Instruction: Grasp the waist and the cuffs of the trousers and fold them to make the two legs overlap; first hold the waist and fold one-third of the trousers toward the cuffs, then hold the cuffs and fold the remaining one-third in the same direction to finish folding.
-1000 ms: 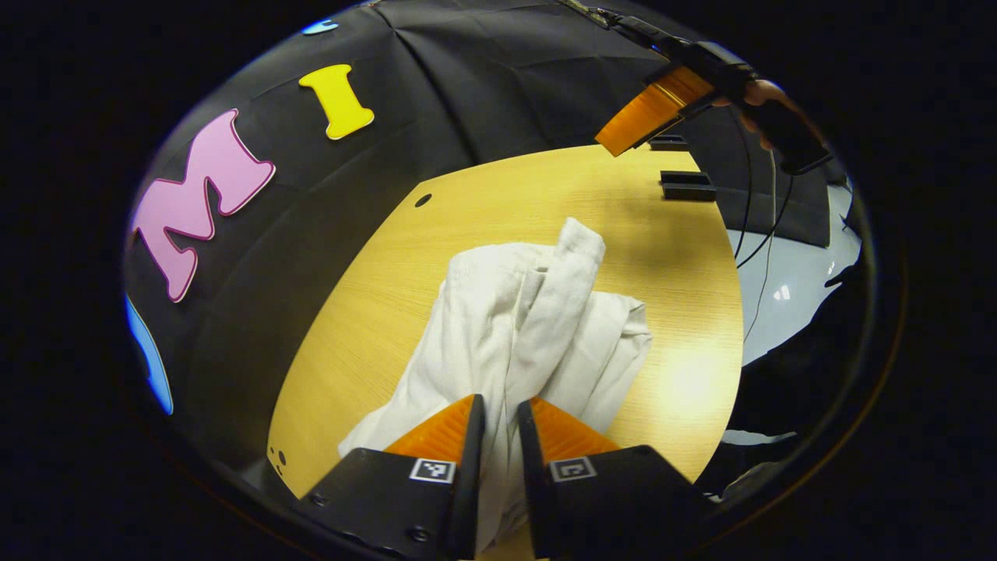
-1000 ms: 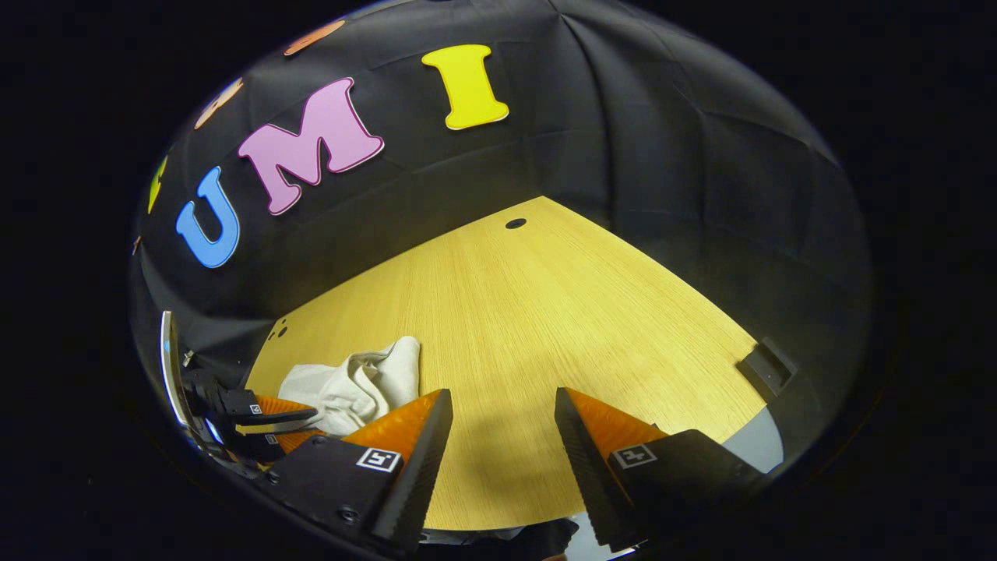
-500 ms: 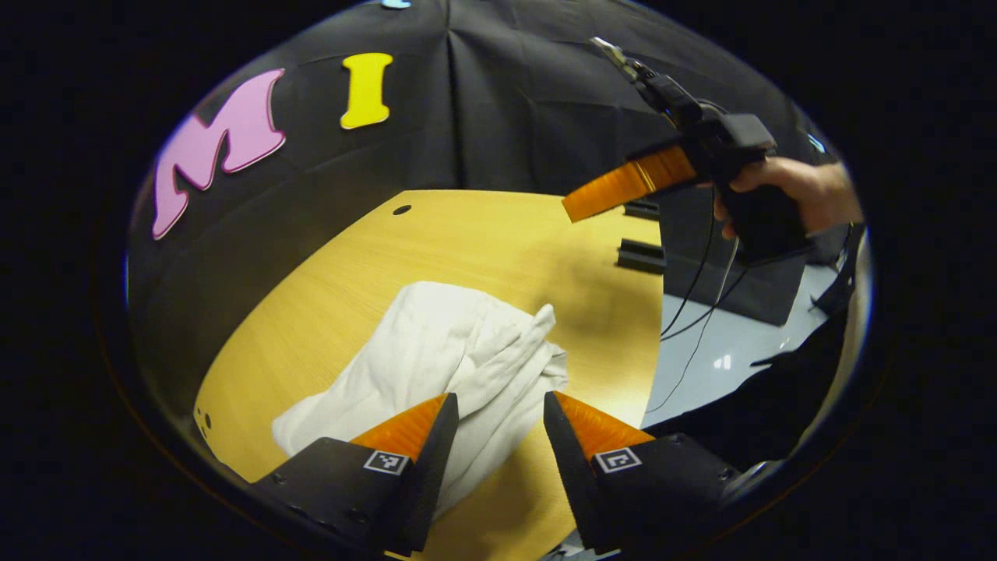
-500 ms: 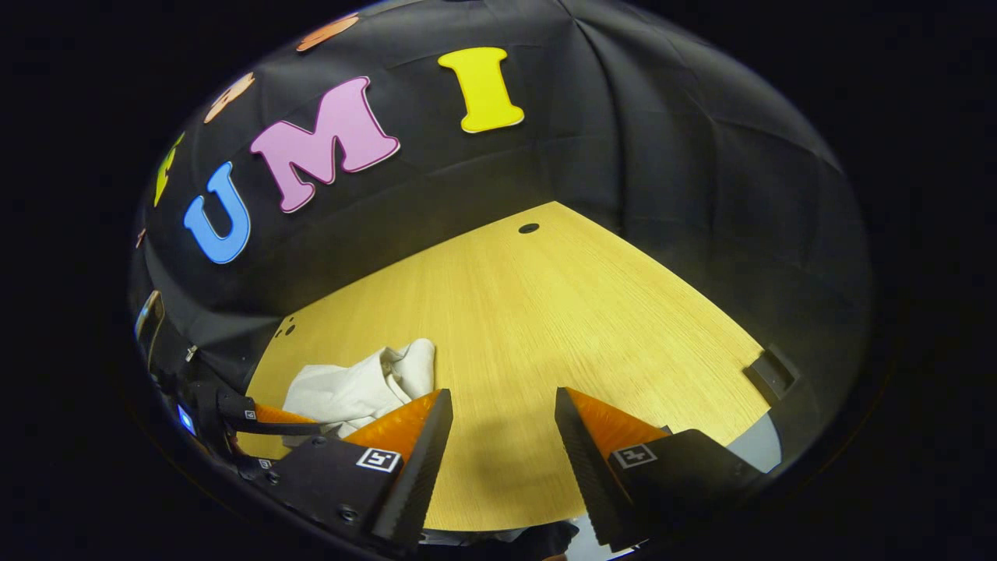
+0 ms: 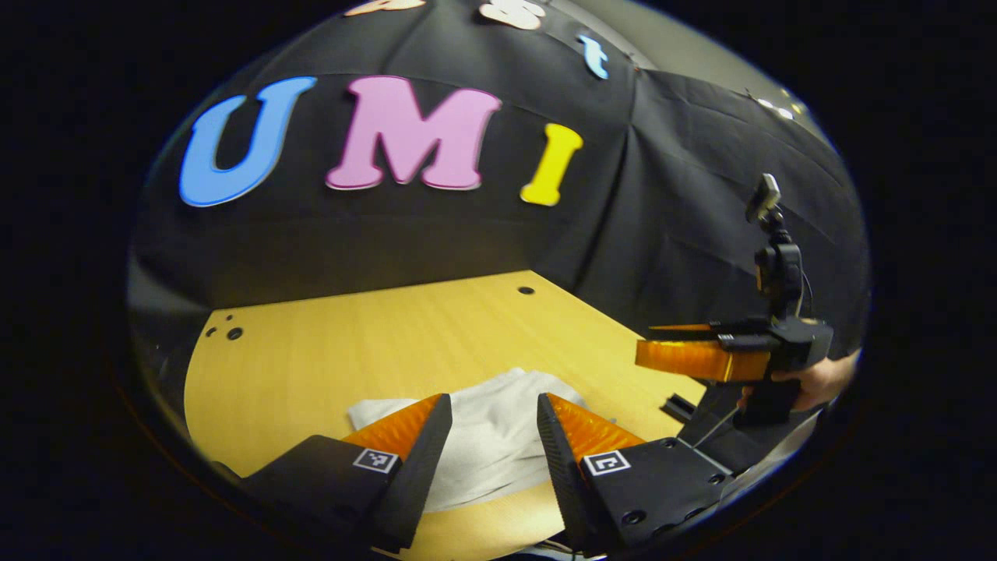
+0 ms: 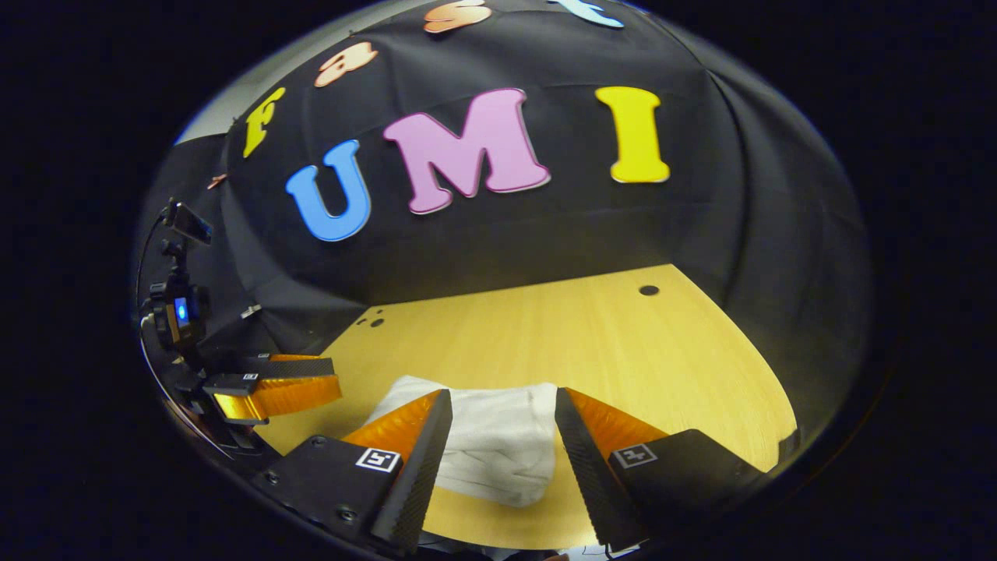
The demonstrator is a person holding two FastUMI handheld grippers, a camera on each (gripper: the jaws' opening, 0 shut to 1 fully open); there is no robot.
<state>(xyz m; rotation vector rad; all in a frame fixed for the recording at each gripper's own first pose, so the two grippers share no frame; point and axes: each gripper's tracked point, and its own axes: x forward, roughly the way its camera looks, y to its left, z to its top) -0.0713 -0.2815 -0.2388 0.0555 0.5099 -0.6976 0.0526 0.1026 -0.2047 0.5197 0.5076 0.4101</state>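
1. Black cloth wall behind, pale wooden table [image 5: 327, 351] in front with a few small drilled holes; both views look across it from the near edge.
2. Trousers [image 5: 498, 436] are a white, compact bundle lying flat near the front edge of the table. In the right gripper view the same trousers [image 6: 491, 440] read as a short, roughly rectangular stack with a creased near edge.
3. Left gripper [image 5: 487, 436]: jaws spread apart, nothing between them, hovering above the bundle. No cloth touches either finger as far as I can see.
4. Right gripper [image 6: 498, 436]: jaws likewise apart and empty, above the cloth, no contact visible.
5. Each gripper also appears side-on in the other's view, well off the cloth to the side. A hand [image 5: 818, 382] holds the right one.
6. Progress call: bundle is far shorter than full-length trousers, no loose leg or cuff trails out, and both grippers are empty. Judged from that, the leg overlap and both one-third folds look done.
7. Left to do: probably nothing beyond clearing the grippers. Caveat: layer count and edge alignment can't be checked from this low angle, and the creased near edge suggests the stack is not perfectly neat.
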